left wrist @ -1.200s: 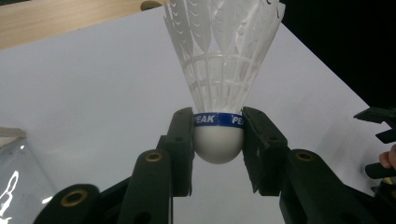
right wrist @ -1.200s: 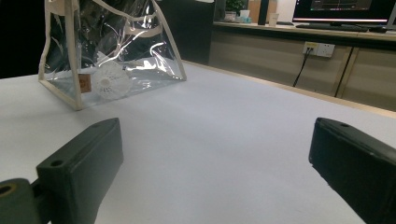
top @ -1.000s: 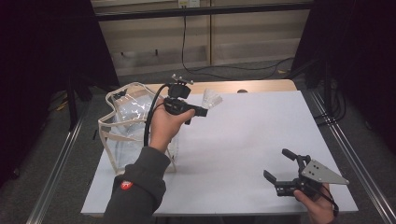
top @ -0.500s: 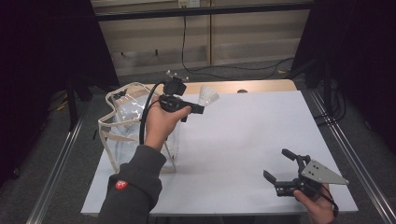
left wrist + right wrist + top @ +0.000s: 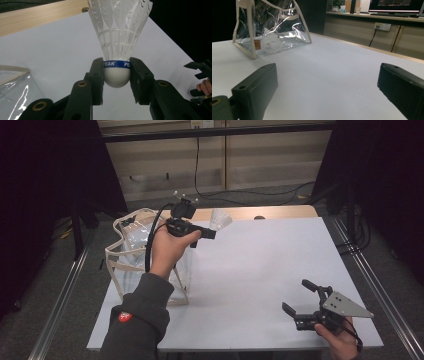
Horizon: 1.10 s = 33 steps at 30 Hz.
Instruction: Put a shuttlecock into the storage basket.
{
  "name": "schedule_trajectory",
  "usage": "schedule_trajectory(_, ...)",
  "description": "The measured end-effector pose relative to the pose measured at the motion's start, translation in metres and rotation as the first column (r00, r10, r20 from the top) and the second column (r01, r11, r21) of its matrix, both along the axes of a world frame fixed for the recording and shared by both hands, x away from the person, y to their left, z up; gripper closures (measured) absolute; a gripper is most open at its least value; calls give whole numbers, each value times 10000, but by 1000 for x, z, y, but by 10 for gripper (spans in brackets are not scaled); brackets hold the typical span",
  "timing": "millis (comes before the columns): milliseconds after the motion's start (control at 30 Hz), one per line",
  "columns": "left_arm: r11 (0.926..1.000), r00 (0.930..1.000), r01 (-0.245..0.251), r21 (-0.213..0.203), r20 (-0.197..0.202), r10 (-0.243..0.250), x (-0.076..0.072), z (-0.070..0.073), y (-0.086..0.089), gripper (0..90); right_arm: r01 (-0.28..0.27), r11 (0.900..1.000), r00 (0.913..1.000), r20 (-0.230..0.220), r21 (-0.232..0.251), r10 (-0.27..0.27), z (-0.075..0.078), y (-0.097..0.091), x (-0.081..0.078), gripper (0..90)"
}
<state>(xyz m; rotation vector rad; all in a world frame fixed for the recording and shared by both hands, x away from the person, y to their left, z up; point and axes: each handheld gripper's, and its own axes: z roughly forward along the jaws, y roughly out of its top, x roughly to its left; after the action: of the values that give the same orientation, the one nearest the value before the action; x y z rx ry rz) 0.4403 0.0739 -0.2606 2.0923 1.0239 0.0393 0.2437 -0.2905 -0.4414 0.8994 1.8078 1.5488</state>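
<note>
A white shuttlecock with a blue band is pinched by its round cork between the jaws of my left gripper. In the high view the left gripper is held up in the air above the right edge of a clear plastic bag with cream trim, and the shuttlecock points away to the right. Another white shuttlecock lies inside the bag. My right gripper rests open near the table's front right corner, with nothing between its jaws.
The white table top stretches between the bag and the right gripper. A wooden strip runs along the table's far edge. Cables lie on the floor beyond it.
The left gripper with the shuttlecock has drifted slightly left and back, toward the bag's opening. The right gripper has stayed in place.
</note>
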Motion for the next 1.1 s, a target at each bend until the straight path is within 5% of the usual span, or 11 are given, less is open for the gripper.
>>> schedule_trajectory(1100, 9989, 9987, -449, 105, 236, 446, -1, 27, 18, 656, 29, 10000, 10000, -40, 41, -28, 0, 1, -1, 29)
